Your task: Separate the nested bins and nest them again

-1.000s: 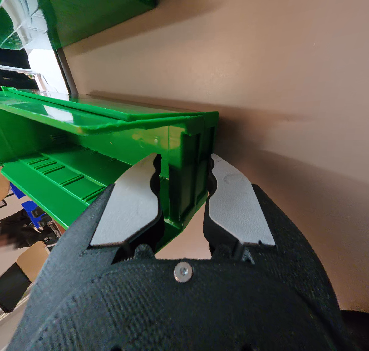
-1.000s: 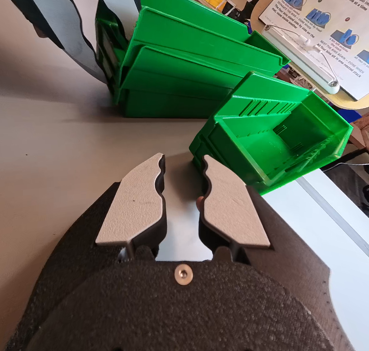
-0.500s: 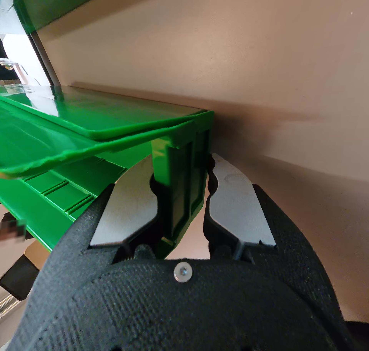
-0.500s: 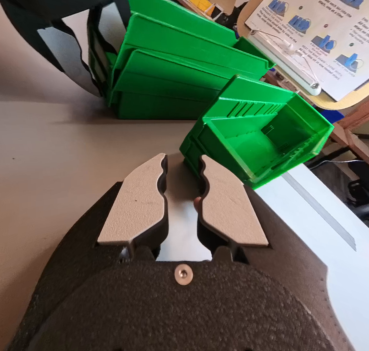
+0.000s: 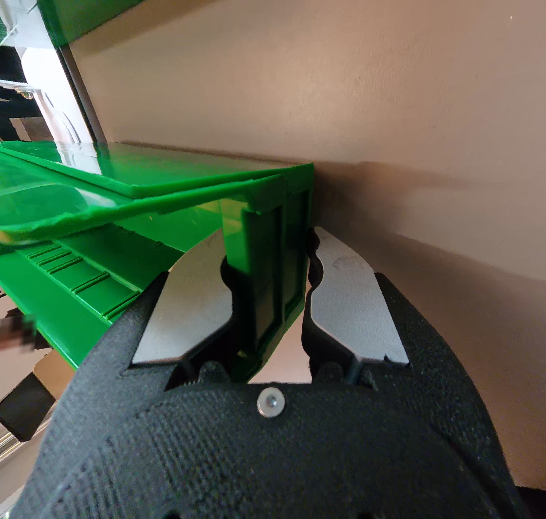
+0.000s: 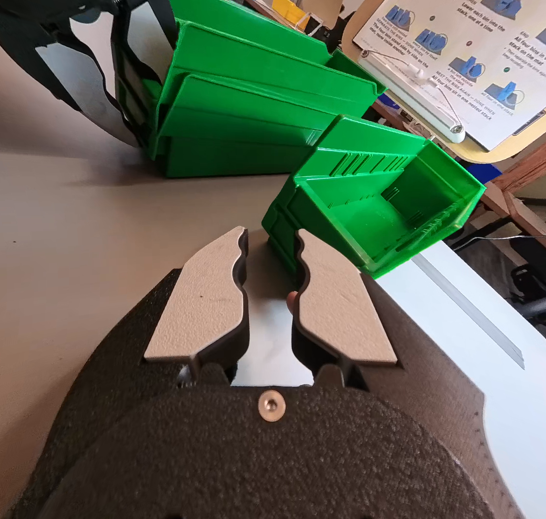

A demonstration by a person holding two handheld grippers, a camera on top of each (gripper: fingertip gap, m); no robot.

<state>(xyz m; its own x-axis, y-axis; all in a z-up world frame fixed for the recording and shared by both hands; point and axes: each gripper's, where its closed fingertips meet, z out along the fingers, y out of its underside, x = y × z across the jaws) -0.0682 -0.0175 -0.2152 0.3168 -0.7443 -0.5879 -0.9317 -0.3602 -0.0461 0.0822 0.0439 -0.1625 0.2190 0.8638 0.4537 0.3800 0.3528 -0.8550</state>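
Beige and plain, the table (image 6: 88,238) fills the left and centre of the right wrist view, and behind it, in the upper right, stands a board with printed sheets (image 6: 461,46). On the table I see two groups of green bins: a bigger nested stack (image 6: 251,114) in the upper centre, and a smaller nested pair (image 6: 378,209) at centre right, tipped toward the table edge. I think the risk now is that the grasped wall belongs to more than one bin, so a lift could drag the whole stack, or the wall could slip out and the bins drop back crooked. The tipped pair also sits close to the edge and could slide off if I bump it. My left gripper (image 5: 267,280) is clenched on the end wall of the stack (image 5: 266,268), both fingers pressing the ribbed green plastic; in the right wrist view it appears at the upper left (image 6: 97,91). My right gripper (image 6: 270,256) is released, moderately parted, holding nothing, and it hovers just beside the near corner of the small pair; I cannot tell if its right finger touches it.
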